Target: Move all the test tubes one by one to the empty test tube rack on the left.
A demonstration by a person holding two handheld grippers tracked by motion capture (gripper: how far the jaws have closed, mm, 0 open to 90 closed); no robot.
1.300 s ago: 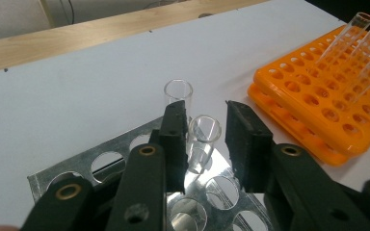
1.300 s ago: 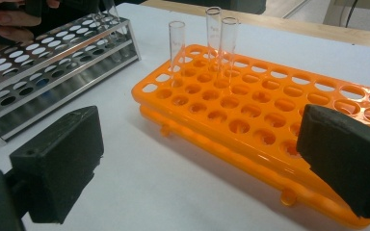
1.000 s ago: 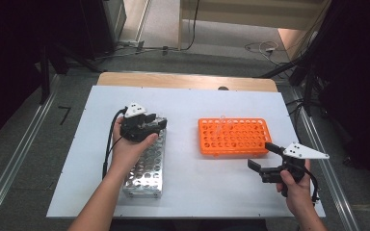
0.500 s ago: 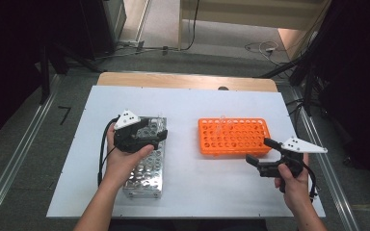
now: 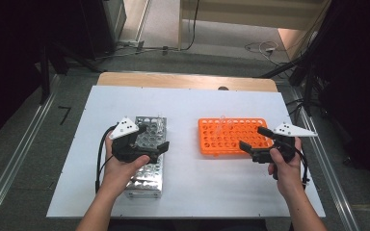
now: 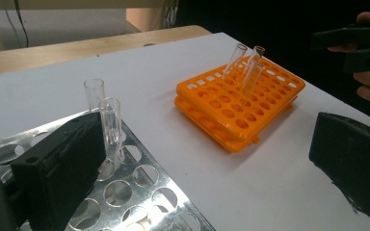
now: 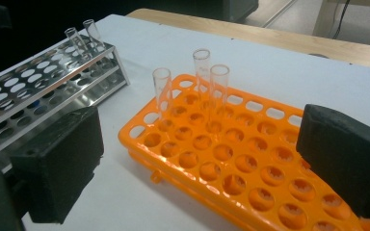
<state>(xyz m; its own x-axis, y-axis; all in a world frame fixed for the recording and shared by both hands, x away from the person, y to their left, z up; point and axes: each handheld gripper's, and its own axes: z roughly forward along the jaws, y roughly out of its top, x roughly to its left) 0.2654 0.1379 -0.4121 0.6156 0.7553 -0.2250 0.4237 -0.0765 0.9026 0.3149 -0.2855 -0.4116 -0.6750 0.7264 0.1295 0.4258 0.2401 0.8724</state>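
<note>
Having drawn back over the perforated steel rack, left gripper gapes, empty; right gripper likewise. Clear glass tubes: two there, three in orange plastic rack.

A bright orange rack and a shiny silver metal rack, both patterned with rows of round holes, are set on a white desk. Clear glass tubes are seen. Black tongs carry white plates.
</note>
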